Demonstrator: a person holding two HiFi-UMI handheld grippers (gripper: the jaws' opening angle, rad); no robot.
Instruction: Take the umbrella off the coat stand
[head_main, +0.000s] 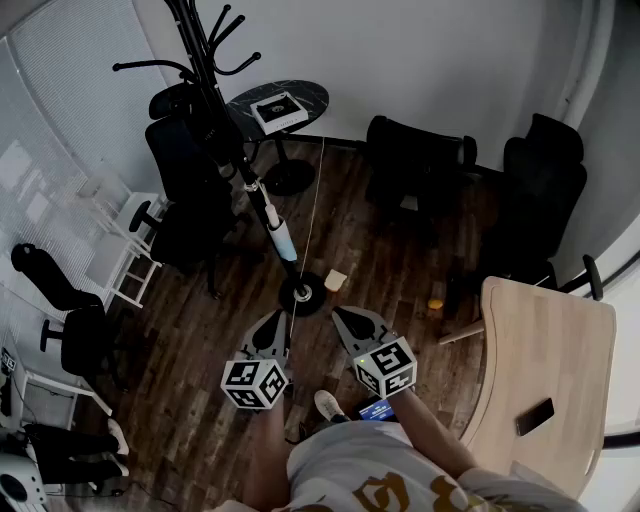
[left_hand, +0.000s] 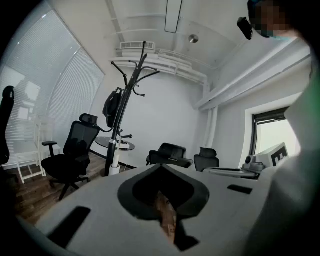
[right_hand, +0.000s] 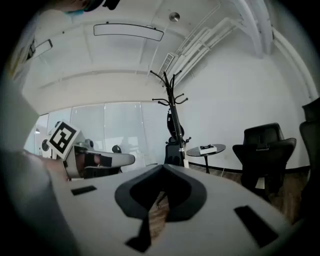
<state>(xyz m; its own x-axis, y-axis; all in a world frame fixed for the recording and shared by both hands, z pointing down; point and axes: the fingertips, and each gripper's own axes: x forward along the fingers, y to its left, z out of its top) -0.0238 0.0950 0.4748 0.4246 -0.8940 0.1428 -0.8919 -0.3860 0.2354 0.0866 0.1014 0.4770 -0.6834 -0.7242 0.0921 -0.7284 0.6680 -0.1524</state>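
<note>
Jaws squeezed together, nothing held, on grey left gripper (head_main: 273, 322) and grey right gripper (head_main: 352, 320), well apart from the black-and-pale-blue folded umbrella (head_main: 279, 237).

One coat stand (head_main: 207, 70), one umbrella (head_main: 279, 236), two grippers (head_main: 273, 324) (head_main: 349, 321), two tables (head_main: 318, 96) (head_main: 552, 340), four black chairs (head_main: 418, 170)

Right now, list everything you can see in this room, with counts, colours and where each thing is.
black metal coat stand: one, black, far left near the blinds.
black folded umbrella: one, black, hanging on the stand.
round dark side table: one, beyond the stand, white box on it.
black chairs: at least four, around the room.
pale wooden table: one, right side, dark phone on it.
left gripper: one, grey, jaws shut, empty.
right gripper: one, grey, jaws shut, empty.
</note>
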